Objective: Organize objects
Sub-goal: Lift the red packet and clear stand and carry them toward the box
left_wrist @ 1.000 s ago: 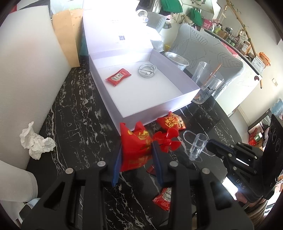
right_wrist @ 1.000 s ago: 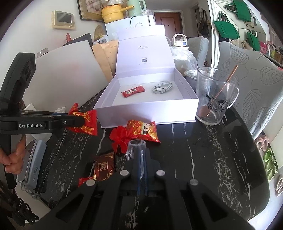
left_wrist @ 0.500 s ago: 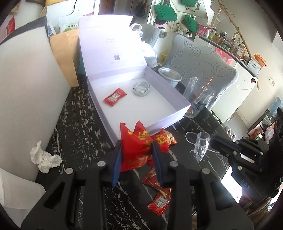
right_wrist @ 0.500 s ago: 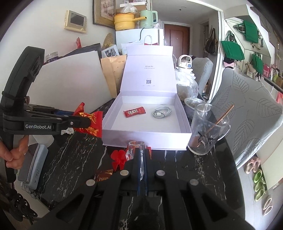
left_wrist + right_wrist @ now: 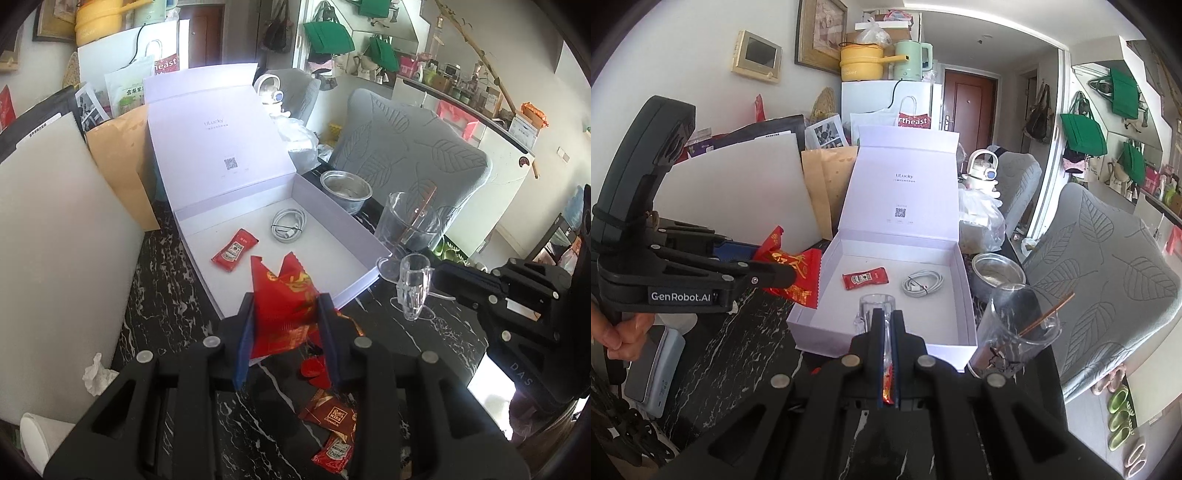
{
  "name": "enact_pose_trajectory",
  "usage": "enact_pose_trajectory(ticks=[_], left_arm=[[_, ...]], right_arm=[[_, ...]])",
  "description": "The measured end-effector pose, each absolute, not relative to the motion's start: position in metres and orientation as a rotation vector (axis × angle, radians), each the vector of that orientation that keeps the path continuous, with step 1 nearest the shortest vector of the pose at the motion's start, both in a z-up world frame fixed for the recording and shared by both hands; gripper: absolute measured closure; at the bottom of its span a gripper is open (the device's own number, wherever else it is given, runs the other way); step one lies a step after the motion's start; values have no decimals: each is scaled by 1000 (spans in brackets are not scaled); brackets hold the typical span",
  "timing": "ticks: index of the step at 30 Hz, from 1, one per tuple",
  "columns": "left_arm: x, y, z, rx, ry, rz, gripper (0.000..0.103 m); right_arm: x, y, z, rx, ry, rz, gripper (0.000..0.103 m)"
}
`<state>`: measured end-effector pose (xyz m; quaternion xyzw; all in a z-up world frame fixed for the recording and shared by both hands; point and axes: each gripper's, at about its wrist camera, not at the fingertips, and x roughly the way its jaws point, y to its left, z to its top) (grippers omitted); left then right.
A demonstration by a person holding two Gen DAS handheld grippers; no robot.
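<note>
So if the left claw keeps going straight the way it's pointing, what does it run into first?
Probably the open white box. The left claw, shut on the red snack packet, aims down over the box's near wall, so the packet would likely meet the box floor near the ketchup sachet. Depth is unclear.

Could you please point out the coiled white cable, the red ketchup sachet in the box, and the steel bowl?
Coiled white cable (image 5: 289,224), left wrist view, coil's edge.
Red ketchup sachet (image 5: 234,250), left wrist view, middle.
Steel bowl (image 5: 345,184), left wrist view, inside.
</note>
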<state>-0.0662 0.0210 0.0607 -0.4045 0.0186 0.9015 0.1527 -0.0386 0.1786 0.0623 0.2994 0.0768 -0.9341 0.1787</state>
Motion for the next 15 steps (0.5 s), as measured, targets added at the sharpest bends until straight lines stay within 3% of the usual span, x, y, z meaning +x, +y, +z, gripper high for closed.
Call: enact_pose_trajectory(ticks=[15], left_arm=[[-121, 26, 51, -1205, 82, 2560, 72]], right_arm=[[-102, 174, 58, 856, 217, -2620, 101]])
